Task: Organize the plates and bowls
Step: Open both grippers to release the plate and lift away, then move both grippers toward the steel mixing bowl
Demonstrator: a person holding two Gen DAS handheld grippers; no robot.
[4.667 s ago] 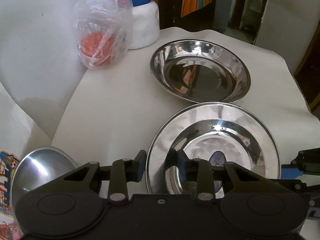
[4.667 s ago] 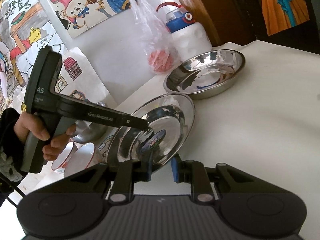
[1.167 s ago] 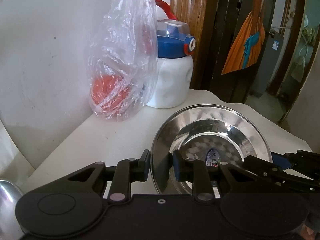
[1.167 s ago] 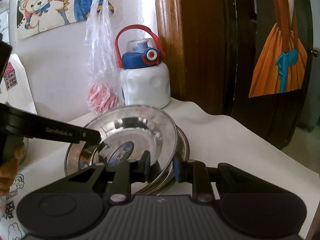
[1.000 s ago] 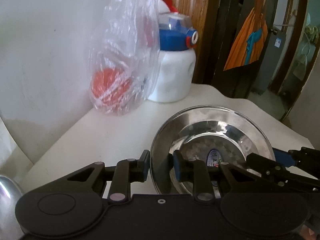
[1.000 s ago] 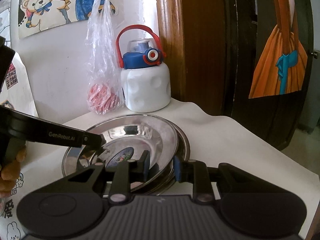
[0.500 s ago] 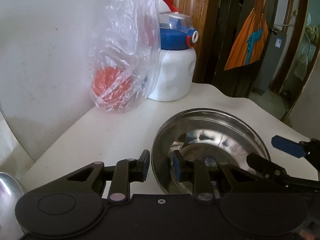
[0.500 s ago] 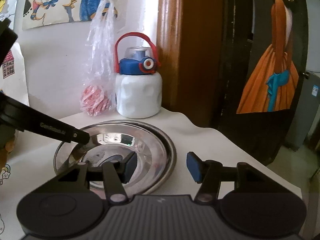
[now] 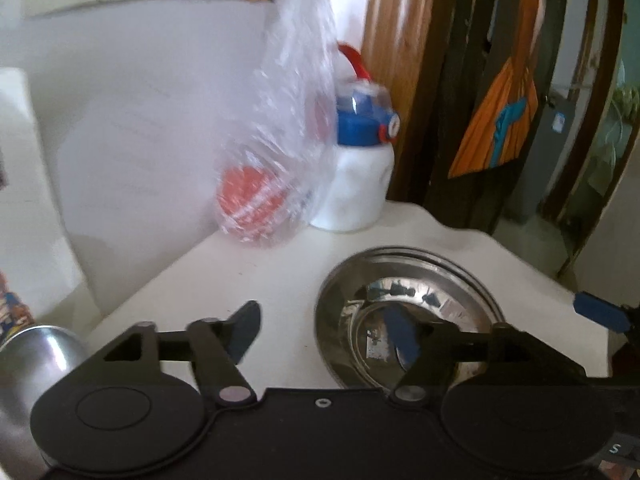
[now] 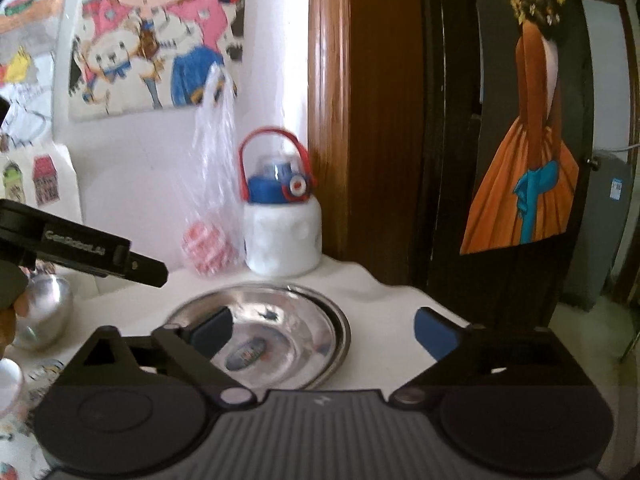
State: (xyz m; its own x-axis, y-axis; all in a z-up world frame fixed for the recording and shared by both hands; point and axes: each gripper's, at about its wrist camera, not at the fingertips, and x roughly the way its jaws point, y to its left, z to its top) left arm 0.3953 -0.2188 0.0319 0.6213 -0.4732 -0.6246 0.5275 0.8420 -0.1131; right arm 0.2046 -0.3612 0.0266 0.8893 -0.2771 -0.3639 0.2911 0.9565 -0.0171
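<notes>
Two steel plates (image 10: 312,320) sit nested one inside the other on the white table (image 9: 280,264), with the rim of the lower one showing as a second edge around the upper. We hold our left gripper (image 9: 324,330) over the near left edge of the stack; its fingers are spreading apart, one pad above bare table, the other above the plate's inside, and nothing is pinched between them. Our right gripper (image 10: 322,330) is also opening, its fingers wide on either side of the stack and clear of the rim. Behind the plates stand a white bottle (image 10: 282,240) with a blue cap and a plastic bag (image 9: 276,152). Off to the left a steel bowl (image 10: 44,312) rests near the table's edge.
</notes>
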